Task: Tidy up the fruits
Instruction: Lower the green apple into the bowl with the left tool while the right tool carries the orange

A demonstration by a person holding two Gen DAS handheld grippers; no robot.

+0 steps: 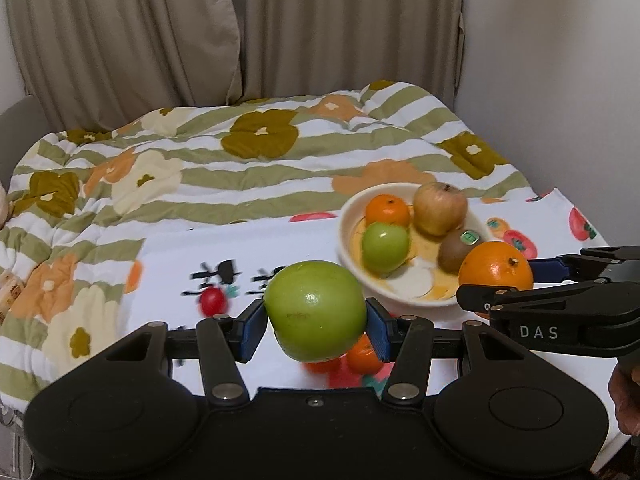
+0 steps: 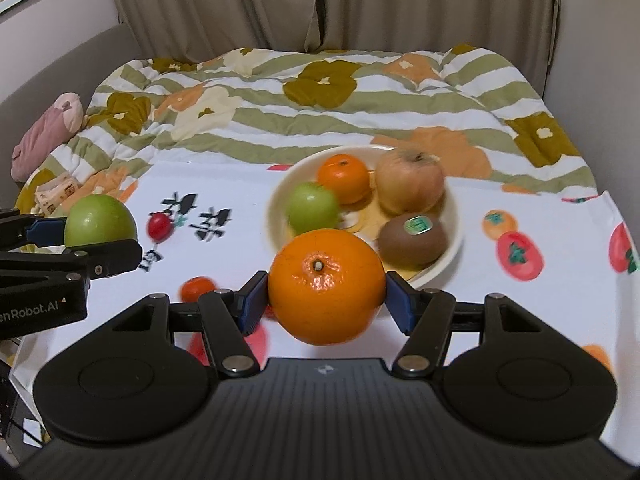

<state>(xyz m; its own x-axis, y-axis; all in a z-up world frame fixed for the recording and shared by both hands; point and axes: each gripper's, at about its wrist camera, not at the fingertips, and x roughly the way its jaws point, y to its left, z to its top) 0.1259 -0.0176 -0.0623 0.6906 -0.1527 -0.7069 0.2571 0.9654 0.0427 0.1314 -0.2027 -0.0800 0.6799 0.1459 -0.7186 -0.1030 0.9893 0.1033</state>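
**Left wrist view: two fruits held short of the bowl**

Left wrist footage shows the left tool (image 1: 316, 326) clamped on a green apple (image 1: 315, 316), its blue pads pressed to both sides. The right tool (image 2: 326, 300) is closed on a large orange (image 2: 326, 286) in the same way. Both fruits are carried clear of the cloth (image 2: 240, 216), on the near side of the bowl (image 2: 280, 216): the orange just in front of its near rim, the apple further out to the bowl's left.

Four fruits are already seated in the bowl: a small green apple (image 2: 313, 212), a small orange (image 2: 343, 178), a pale apple (image 2: 410, 186) and a kiwi (image 2: 412, 238). A cherry tomato (image 2: 160, 227) is left on the cloth to the bowl's left.

Little free space is judged to remain in the bowl. If both fruits are released together, the tools could be knocked against each other, or the fruits already seated could be struck and sent rolling out over the low rim. A round fruit let go from too high could bounce off the others. The bowl appears to stand on soft bedding under the cloth, so it could be tipped by a push on its near rim. Only small patches of each fruit are gripped, so a slip is possible if a tool is tilted sharply.
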